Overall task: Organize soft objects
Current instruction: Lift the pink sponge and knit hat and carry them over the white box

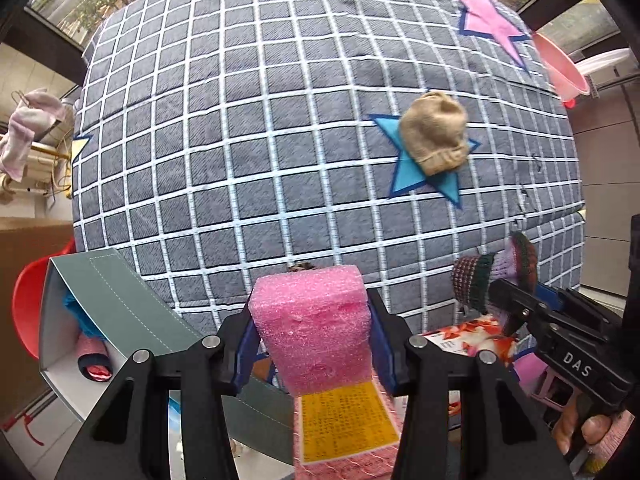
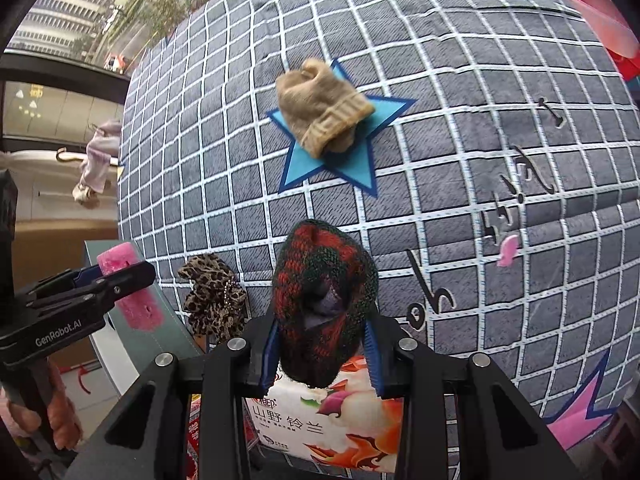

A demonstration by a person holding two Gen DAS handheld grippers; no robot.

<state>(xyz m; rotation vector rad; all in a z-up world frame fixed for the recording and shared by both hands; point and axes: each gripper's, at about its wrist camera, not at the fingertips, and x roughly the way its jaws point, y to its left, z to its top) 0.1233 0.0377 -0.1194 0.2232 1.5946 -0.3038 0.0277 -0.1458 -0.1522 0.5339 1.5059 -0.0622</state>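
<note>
Both hands are loaded! The left gripper (image 1: 312, 344) is clamped on a pink foam block (image 1: 316, 328), its pads pressing the block's sides, held above the near edge of the checked bedspread (image 1: 240, 140). The right gripper (image 2: 320, 340) squeezes a red-and-green knitted sock roll (image 2: 324, 300), right over a floral tissue pack (image 2: 328, 420). Out on the spread, a beige sock bundle (image 1: 436, 136) waits on a blue star (image 1: 404, 176), and a leopard-print scrunchie (image 2: 214, 300) sits near the edge, just beside the grey box (image 1: 120, 308).

Risks now: the foam is squashy, so it could likely twist or slide out if the pinch eases. The knit roll bulges past the jaws and may unroll (it looks loosely wound). The two grippers hang close together, so a crossing move toward the box could clip them.

The box, already holding a few rolled items, opens at the left with its flap raised; that flap narrows the way in. The middle of the spread is wide open.
</note>
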